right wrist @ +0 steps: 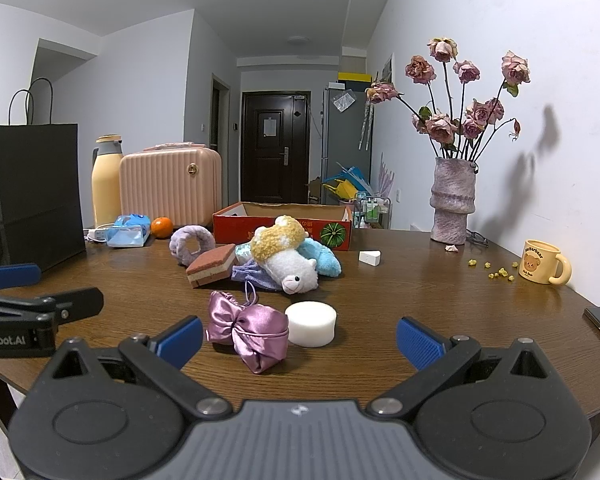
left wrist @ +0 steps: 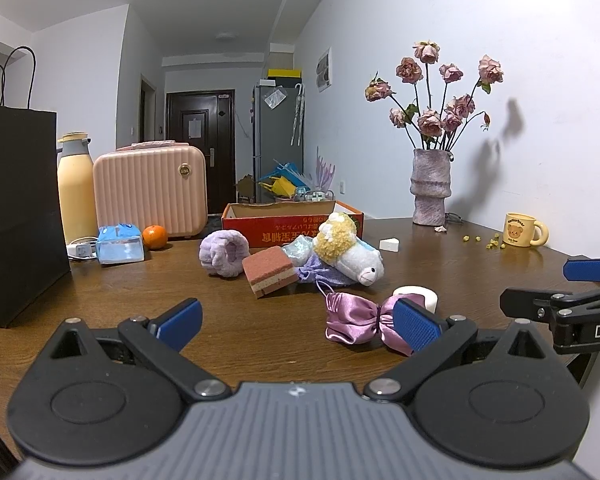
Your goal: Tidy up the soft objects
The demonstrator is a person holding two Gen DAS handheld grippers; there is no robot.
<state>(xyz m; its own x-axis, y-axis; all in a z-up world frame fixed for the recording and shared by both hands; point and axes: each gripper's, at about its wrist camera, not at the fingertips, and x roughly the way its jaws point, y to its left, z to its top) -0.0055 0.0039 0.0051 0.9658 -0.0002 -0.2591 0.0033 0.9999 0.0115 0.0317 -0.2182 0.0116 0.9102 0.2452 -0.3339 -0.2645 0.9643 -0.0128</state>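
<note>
Brown desk (right wrist: 440,300) is carrying a soft-toy pile before the red box (right wrist: 282,226); we are hovering both tools, left tool (left wrist: 296,320) and right tool (right wrist: 300,338), wide open and empty, so we are aiming low at the satin pouch (right wrist: 250,330) nearest, pinching bunched fabric

Before me: purple satin pouch (right wrist: 248,330) touching white round sponge (right wrist: 311,323); behind, plush sheep (right wrist: 288,258) on side, pink layered sponge (right wrist: 212,266), lilac scrunchie (right wrist: 192,242) beside it.
</note>
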